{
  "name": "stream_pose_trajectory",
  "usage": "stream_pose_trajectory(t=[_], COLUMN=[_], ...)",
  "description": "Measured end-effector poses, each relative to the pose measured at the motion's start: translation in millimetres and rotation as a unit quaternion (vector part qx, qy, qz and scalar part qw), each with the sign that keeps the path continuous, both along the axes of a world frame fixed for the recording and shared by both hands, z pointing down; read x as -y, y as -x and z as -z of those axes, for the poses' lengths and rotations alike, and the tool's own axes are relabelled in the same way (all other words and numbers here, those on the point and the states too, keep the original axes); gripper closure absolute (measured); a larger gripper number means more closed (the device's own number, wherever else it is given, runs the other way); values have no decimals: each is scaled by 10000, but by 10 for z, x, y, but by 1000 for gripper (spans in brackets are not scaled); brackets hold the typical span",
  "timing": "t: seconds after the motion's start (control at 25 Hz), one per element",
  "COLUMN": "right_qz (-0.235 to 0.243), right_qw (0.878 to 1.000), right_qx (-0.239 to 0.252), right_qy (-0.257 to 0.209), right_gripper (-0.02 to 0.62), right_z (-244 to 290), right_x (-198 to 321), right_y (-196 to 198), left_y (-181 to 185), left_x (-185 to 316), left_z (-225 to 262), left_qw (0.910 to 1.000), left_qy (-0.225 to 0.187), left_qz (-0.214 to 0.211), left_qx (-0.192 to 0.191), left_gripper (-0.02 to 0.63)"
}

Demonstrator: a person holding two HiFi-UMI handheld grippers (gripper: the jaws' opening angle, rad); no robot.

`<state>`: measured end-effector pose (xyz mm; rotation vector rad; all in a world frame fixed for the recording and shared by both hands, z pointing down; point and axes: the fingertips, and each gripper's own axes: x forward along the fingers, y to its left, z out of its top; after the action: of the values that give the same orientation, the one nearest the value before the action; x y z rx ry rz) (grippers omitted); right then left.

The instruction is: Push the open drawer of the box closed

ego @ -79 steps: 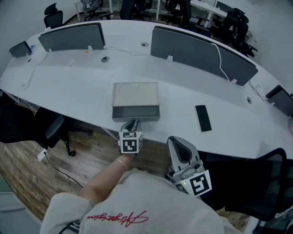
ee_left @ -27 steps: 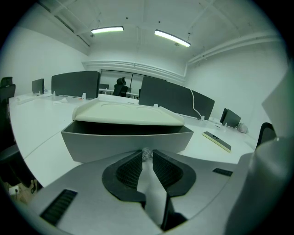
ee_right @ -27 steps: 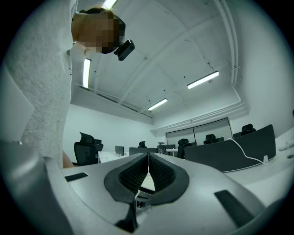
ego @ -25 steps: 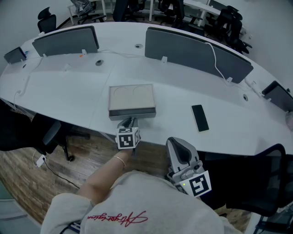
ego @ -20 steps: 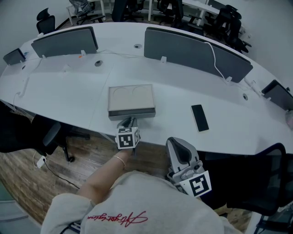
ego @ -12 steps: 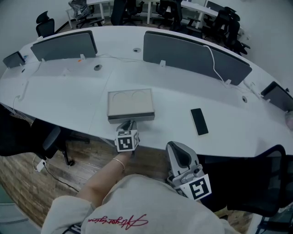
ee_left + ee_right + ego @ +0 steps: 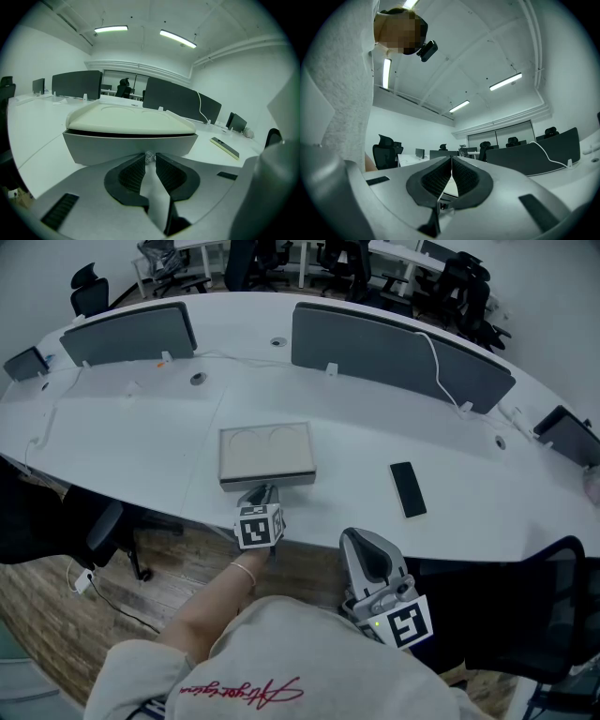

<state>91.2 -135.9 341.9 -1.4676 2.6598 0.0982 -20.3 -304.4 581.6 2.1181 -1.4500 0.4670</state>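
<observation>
The box sits on the white surface near its front edge. Its drawer is in, with the front about level with the lid's edge. The left claw points down at the drawer front, its tips right against it. Its jaws are a narrow slit apart, with a small knob showing at the tips. The right claw hangs off the surface by the person's body, jaws pressed together on nothing. Further right a dark phone lies flat.

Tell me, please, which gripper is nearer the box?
Left. The left gripper is right at the box's front; the right gripper is farther back, off to its right.
</observation>
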Motion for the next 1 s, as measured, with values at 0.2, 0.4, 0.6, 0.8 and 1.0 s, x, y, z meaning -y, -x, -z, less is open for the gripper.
stream_pose_trajectory(t=[0.2,0.4,0.6,0.8,1.0], right_qz=[-18,-60,-72,-98,-93], right_qw=[10000,10000,10000,9999,10000], right_qx=[-4,-2,-8,-19,-26], right_qy=[4,-4,10,16,22], right_gripper=[577,577,577,577,577], right_z=[1,1,-7,-11,-10], right_x=[26,35,43,39,29], right_y=[-3,1,29,43,71], left_y=[-2,-1,12,10,-16], left_x=[40,72,93,97,66], left_z=[1,3,-2,-3,11], left_qw=[10000,10000,10000,9999,9998], left_qy=[27,27,28,43,-74], left_qz=[-4,-33,-52,-97,-207], left_qx=[-24,-34,-28,-31,24], left_gripper=[522,522,522,522,522])
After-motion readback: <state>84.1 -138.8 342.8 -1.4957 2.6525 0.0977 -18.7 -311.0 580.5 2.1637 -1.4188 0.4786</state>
